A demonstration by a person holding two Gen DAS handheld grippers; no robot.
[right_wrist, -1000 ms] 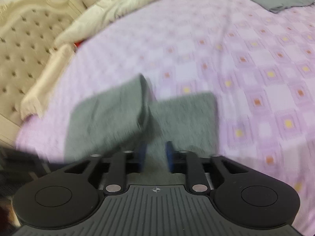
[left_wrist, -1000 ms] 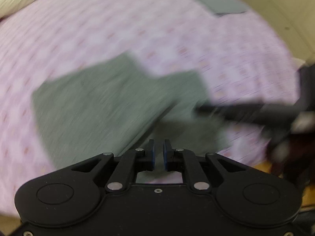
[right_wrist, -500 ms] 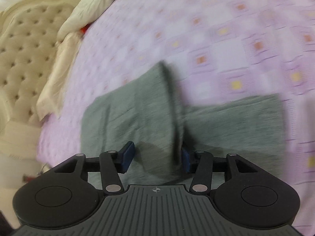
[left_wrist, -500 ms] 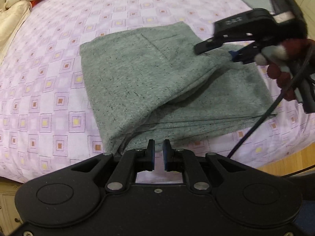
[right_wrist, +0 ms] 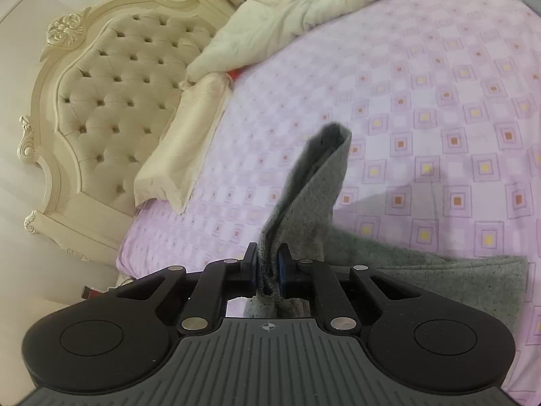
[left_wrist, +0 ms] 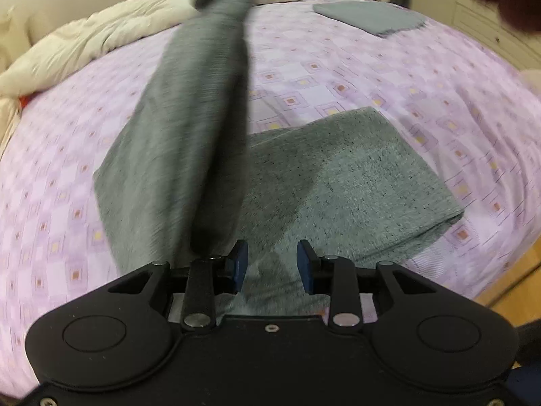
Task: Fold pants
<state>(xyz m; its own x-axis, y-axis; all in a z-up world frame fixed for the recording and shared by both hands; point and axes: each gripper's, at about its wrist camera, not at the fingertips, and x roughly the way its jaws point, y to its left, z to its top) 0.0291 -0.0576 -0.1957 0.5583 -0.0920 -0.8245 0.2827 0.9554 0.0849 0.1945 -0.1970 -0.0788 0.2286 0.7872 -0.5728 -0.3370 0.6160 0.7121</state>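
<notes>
the right gripper (right_wrist: 268, 269) is closing on a bunched fold of the grey pants (left_wrist: 341, 186), pads pressed on the cloth, which stands up past its fingers. the left gripper (left_wrist: 272, 267) is opening, jaws apart over the pants with nothing pinched. the pants lie part folded near the bed's (left_wrist: 389, 77) front edge, one strip (left_wrist: 203, 67) drawn up from them. a folded grey cloth (left_wrist: 368, 17) lies near the far edge.

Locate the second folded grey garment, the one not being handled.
In the left wrist view the folded grey garment lies at the far upper right of the purple checked bedsheet, beyond the grey pants.
</notes>
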